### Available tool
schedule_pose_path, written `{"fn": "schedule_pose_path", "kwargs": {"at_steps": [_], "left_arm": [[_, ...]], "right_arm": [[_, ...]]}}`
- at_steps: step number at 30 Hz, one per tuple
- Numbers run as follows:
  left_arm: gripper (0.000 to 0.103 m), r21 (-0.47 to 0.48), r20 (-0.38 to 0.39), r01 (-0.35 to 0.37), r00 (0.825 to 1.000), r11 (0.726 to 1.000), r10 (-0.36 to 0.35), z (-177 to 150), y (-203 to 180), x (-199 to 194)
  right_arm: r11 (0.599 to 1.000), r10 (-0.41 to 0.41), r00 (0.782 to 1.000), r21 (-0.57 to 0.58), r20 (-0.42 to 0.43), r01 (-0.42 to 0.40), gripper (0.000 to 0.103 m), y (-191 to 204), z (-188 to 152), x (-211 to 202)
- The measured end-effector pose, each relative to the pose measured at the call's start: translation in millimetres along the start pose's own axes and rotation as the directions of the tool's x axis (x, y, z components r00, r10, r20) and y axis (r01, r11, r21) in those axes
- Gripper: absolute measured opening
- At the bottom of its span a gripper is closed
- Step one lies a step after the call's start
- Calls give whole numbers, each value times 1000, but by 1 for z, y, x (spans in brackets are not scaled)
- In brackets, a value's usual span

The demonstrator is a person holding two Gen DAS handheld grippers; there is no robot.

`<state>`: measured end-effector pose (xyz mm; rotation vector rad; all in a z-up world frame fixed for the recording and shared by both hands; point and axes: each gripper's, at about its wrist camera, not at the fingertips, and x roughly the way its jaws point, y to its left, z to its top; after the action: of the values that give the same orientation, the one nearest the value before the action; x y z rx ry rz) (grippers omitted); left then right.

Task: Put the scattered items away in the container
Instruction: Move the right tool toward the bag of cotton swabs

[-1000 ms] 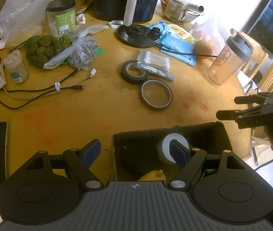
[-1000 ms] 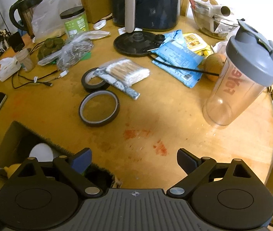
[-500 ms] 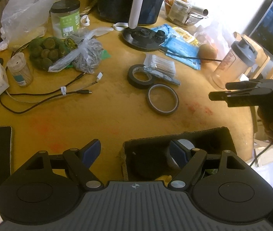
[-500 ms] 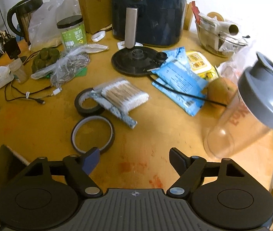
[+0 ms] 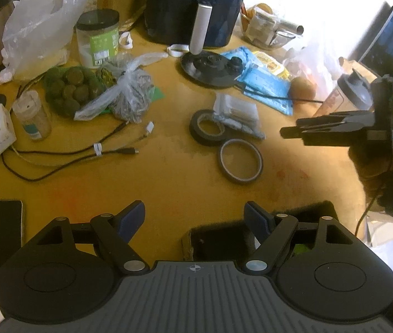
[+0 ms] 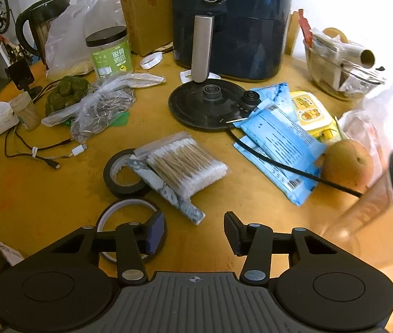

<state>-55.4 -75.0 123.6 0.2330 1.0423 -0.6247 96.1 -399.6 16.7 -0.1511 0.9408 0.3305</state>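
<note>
My left gripper (image 5: pixel 195 216) hangs open and empty over the near table edge. Its right finger overlaps the dark container (image 5: pixel 216 238), whose contents are mostly hidden. A black tape roll (image 5: pixel 199 137), a thin tape ring (image 5: pixel 241 179) and a pack of cotton swabs (image 5: pixel 236 111) lie mid-table. My right gripper (image 6: pixel 195 230) is open and empty, just short of the swabs (image 6: pixel 185 163) and a patterned strip (image 6: pixel 168 191). Its left finger hangs over the thin ring (image 6: pixel 124 203), with the black roll (image 6: pixel 124 190) beyond. In the left wrist view the right gripper (image 5: pixel 288 131) shows edge-on, held by a hand.
An air fryer (image 6: pixel 232 22) and kettle base (image 6: pixel 207 105) stand at the back. Blue packets (image 6: pixel 279 138), a pear (image 6: pixel 346 163) and a shaker bottle (image 5: pixel 346 94) are on the right. Cables (image 5: pixel 71 152), a phone (image 5: pixel 5 227), a jar (image 5: pixel 98 38) and bagged food (image 5: pixel 124 97) are on the left.
Both grippers have moved forward over the table. The right one came close to the tape rolls and swabs with its jaws somewhat narrower. The container has slid low in the left view.
</note>
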Motion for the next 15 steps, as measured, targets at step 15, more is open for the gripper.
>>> {"fn": "schedule_pose_path", "kwargs": {"at_steps": [15], "left_arm": [[78,-29,-21,-47,999,998,47,-7,14,-4]], "right_arm": [[999,34,999,-27,-26,-35,24,3,10,48]]}}
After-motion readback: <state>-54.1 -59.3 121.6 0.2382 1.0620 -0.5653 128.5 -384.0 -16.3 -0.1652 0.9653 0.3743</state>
